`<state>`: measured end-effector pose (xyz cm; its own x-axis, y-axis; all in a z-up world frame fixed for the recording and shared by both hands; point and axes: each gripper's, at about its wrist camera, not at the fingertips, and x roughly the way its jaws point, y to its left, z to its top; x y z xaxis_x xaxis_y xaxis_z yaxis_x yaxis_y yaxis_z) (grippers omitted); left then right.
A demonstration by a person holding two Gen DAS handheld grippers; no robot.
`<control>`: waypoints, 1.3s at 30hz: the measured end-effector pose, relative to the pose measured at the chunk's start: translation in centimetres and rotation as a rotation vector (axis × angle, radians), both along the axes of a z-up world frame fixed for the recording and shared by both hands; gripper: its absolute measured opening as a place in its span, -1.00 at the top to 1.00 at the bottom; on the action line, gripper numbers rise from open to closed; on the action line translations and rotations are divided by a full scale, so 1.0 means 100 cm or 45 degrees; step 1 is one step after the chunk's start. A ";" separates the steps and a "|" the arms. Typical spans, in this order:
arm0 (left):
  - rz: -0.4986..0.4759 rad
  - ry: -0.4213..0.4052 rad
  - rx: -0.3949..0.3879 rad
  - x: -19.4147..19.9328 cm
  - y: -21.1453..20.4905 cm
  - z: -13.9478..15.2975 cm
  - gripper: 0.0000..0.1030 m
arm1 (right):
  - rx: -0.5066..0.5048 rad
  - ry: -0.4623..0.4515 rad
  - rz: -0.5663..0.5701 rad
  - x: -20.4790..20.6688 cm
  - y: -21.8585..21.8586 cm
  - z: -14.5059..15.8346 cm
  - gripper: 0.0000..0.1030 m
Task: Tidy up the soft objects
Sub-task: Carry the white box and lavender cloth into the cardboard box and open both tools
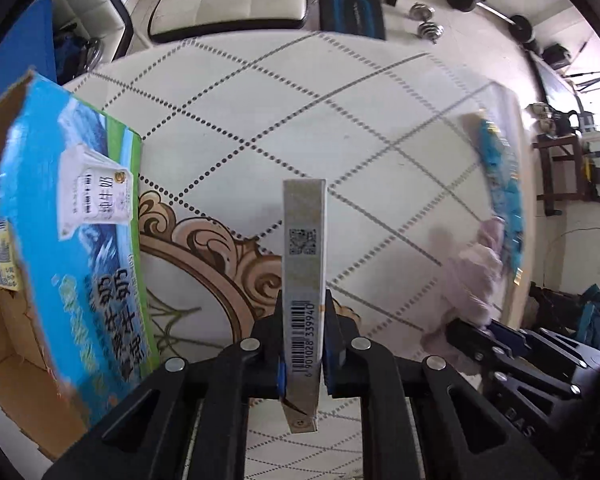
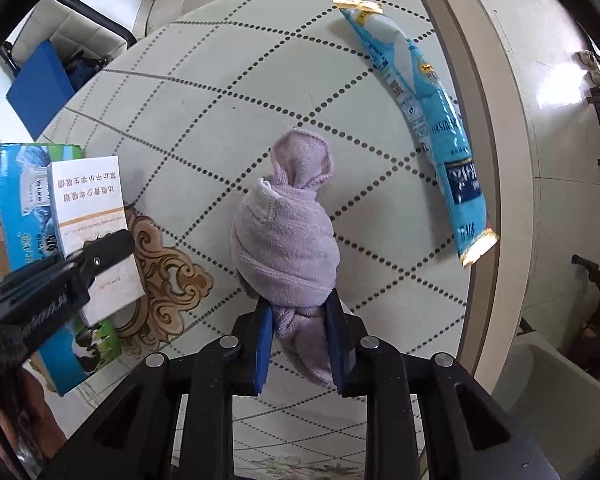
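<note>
We are mid-task — our left gripper is clamping a slim carton beside the blue box at frame left; our right gripper is squeezing the lilac towel bundle at centre, while the blue pouch, upper right, is lying unsorted.

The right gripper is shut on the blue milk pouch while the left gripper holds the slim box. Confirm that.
Not quite. The right wrist view shows the right gripper shut on the rolled lilac towel; the blue milk pouch lies untouched near the table edge. The left gripper does hold the slim box.
</note>
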<state>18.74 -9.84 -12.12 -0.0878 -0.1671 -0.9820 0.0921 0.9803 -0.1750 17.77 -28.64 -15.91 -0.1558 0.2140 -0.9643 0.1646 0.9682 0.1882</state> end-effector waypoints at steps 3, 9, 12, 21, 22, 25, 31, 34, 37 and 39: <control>-0.018 -0.073 -0.040 -0.013 0.005 0.032 0.79 | 0.018 -0.042 -0.009 -0.014 0.002 0.022 0.52; -0.046 -0.234 -0.107 -0.039 0.038 0.111 0.79 | 0.083 -0.164 -0.009 -0.035 0.024 0.086 0.53; -0.047 -0.300 -0.114 -0.041 0.072 0.146 0.79 | 0.133 -0.228 0.027 -0.046 0.051 0.121 0.53; 0.037 -0.383 0.034 -0.051 0.210 0.179 0.79 | 0.322 -0.289 0.172 -0.056 0.228 0.168 0.53; 0.057 -0.375 0.051 -0.051 0.224 0.175 0.79 | 0.338 -0.281 0.189 -0.056 0.252 0.166 0.53; 0.111 -0.337 0.083 -0.052 0.270 0.158 0.79 | 0.347 -0.255 0.208 -0.056 0.313 0.154 0.53; 0.176 -0.216 0.106 -0.045 0.330 0.102 0.79 | 0.292 -0.185 0.208 -0.046 0.385 0.112 0.52; 0.202 -0.141 0.069 -0.038 0.349 0.071 0.79 | 0.271 -0.158 0.204 -0.041 0.404 0.091 0.52; 0.213 -0.092 0.062 -0.032 0.357 0.046 0.79 | 0.251 -0.149 0.211 -0.035 0.403 0.071 0.52; 0.214 -0.066 0.070 -0.030 0.360 0.035 0.79 | 0.246 -0.141 0.203 -0.031 0.409 0.059 0.52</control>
<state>15.72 26.14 -8.60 -0.0125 -0.1208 -0.9926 -0.0662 0.9906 -0.1198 14.66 12.24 -9.98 -0.0977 0.3766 -0.9212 -0.0187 0.9248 0.3800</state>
